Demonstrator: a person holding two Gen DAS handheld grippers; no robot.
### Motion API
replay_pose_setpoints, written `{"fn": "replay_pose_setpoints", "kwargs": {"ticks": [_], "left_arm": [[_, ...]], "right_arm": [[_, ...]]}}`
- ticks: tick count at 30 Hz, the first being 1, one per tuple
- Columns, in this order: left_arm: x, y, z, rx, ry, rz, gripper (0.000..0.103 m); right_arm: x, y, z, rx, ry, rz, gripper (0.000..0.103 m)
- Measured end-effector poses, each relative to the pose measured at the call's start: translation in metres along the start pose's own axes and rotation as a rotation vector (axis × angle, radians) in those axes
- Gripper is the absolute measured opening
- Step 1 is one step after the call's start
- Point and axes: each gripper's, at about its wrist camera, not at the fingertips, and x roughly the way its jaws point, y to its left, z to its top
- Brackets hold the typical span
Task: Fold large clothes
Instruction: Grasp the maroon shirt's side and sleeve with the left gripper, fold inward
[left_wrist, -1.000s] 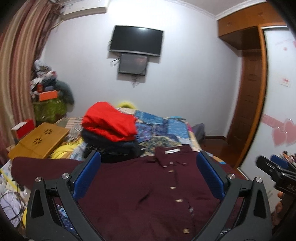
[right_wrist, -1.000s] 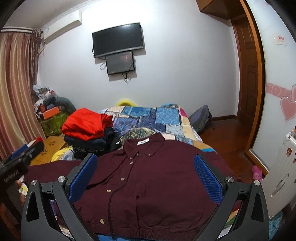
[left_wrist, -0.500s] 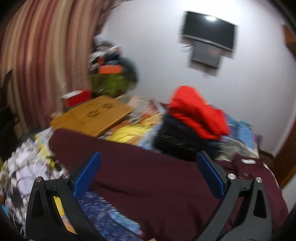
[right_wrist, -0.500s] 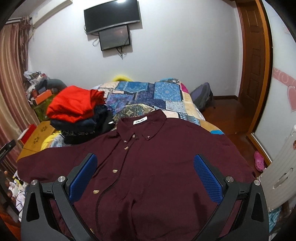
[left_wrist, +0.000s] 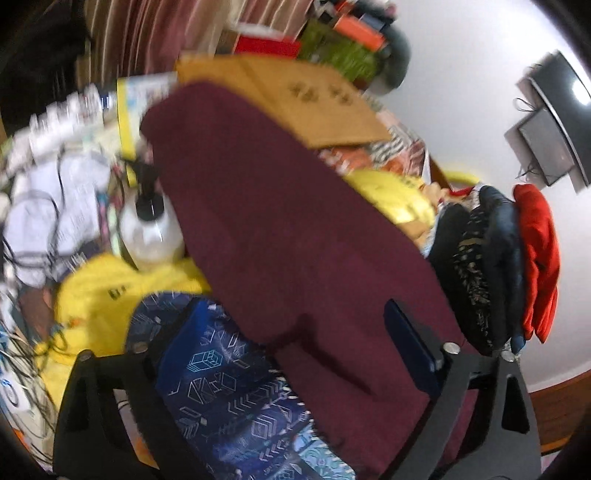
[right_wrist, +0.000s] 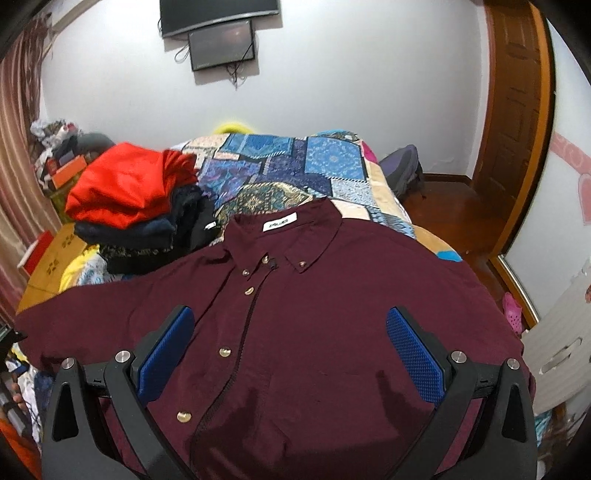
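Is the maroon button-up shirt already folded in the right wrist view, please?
No, the maroon button-up shirt lies spread flat on the patchwork bedspread, front up, collar and buttons showing, with one sleeve stretched out sideways.

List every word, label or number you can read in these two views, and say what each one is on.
White neck label inside the collar of the maroon shirt: dark print, too small to read.
Small white tag on the dark folded clothes: unreadable.
Yellow cloth in the left wrist view: a dark mark, blurred by motion.
Wooden board: cut-out patterns, not letters.
Nothing legible anywhere.
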Motion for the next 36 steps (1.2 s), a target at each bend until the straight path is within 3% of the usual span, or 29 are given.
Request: {"fn": "replay_pose_setpoints", "kwargs": {"ticks": [4,9,10,12,13,15,19,26,30,36], "left_arm": [[0.028,0.027,0.004,-0.116,0.108,-0.073,0.083],[0.04,0.03,0.011,-0.126,0.084,-0.066,0.071],[0.04,0.028,0.014,-0.12,0.069,-0.055,0.07],[0.039,0.021,0.018,-0.076,0.017,0.033,0.048],[0.038,0.013,0.019,-0.028,-0.012,0.105,0.041],[0.037,-0.002,0.018,0.047,-0.048,0.163,0.023],[0.022,-0.03,0.014,0.176,-0.131,0.207,0.012],[-0.036,-0.094,0.012,0.311,-0.293,0.078,0.008],[-0.065,-0.138,0.002,0.389,-0.324,-0.038,0.005],[-0.096,-0.201,-0.031,0.522,-0.281,-0.237,0.003]], "right_arm": [[0.012,0.009,0.002,-0.037,0.031,-0.003,0.103],[0.022,0.014,0.004,-0.06,0.052,-0.014,0.103],[0.024,0.014,0.004,-0.059,0.058,-0.011,0.103],[0.026,0.014,0.004,-0.057,0.065,-0.009,0.103],[0.027,0.013,0.003,-0.054,0.072,-0.007,0.103],[0.027,0.012,0.003,-0.053,0.078,-0.005,0.103],[0.025,0.011,0.003,-0.056,0.076,-0.004,0.103],[0.017,0.005,0.004,-0.048,0.058,0.012,0.103],[0.014,0.002,0.002,-0.04,0.052,0.025,0.103],[0.011,-0.006,0.0,-0.024,0.037,0.041,0.103]]}}
